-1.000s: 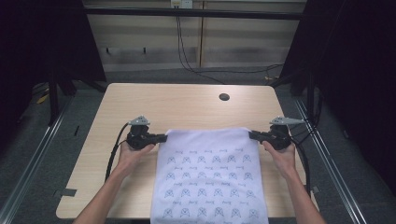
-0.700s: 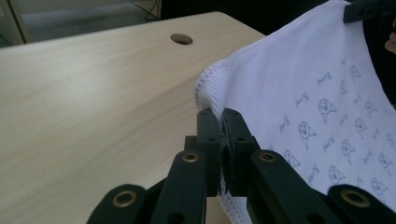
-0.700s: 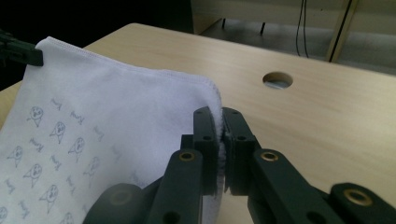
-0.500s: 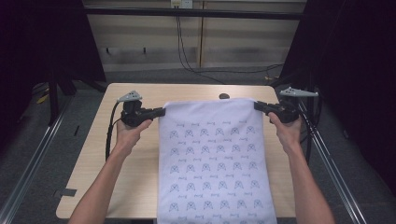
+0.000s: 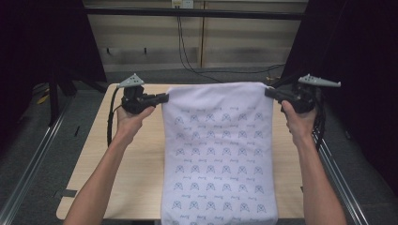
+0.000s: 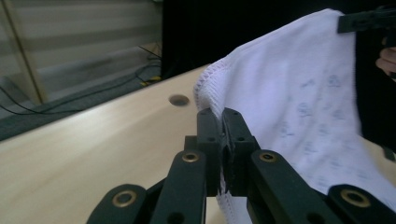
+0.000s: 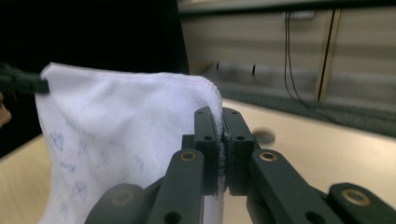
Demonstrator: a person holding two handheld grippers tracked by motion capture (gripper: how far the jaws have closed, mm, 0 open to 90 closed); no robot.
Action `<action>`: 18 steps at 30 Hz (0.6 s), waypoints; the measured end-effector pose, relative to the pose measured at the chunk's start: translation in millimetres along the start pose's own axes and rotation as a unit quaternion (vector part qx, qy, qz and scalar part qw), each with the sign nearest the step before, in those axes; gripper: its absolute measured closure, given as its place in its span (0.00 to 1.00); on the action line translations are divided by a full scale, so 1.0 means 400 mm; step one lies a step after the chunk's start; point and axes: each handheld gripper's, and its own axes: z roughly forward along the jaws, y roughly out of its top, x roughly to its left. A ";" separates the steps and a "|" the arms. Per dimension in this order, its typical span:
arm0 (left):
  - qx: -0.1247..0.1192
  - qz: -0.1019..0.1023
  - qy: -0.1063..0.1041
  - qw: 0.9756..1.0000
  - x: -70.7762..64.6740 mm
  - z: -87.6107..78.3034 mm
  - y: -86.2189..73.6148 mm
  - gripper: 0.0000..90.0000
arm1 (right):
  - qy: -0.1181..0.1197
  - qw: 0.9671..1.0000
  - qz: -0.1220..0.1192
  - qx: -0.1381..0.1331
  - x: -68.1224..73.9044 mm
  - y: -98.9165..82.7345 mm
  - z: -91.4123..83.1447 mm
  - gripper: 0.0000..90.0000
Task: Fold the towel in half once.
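Round hole (image 5: 271, 79) behind claw-held cloth (image 5: 218, 154); table (image 5: 126, 173).

Both hands rise from where they were a second ago, and the white patterned cloth (image 5: 218, 154) goes up with them. The left gripper (image 5: 162, 98) and the right gripper (image 5: 268, 92) now sit higher in the high view and farther toward the table's (image 5: 141, 159) far edge. The cloth's top hem, earlier lying flat across the middle of the table, now stretches taut in the air between the two grippers. More of the cloth hangs as a long sheet, and it now covers the small dark hole (image 6: 179, 99) in the high view. Its lower end probably drapes over the near edge.
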 end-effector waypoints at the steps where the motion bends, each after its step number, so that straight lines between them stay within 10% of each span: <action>1: 0.004 -0.005 -0.005 1.000 -0.011 0.000 -0.023 0.97 | -0.001 1.000 -0.005 0.016 0.008 -0.034 -0.006 0.97; 9: 0.049 -0.005 -0.055 0.997 -0.093 -0.034 -0.162 0.97 | 0.037 0.996 0.002 0.084 0.072 -0.220 -0.084 0.97; 18: 0.096 -0.015 -0.115 0.989 -0.195 -0.130 -0.278 0.97 | 0.076 0.986 -0.024 0.149 0.170 -0.334 -0.224 0.97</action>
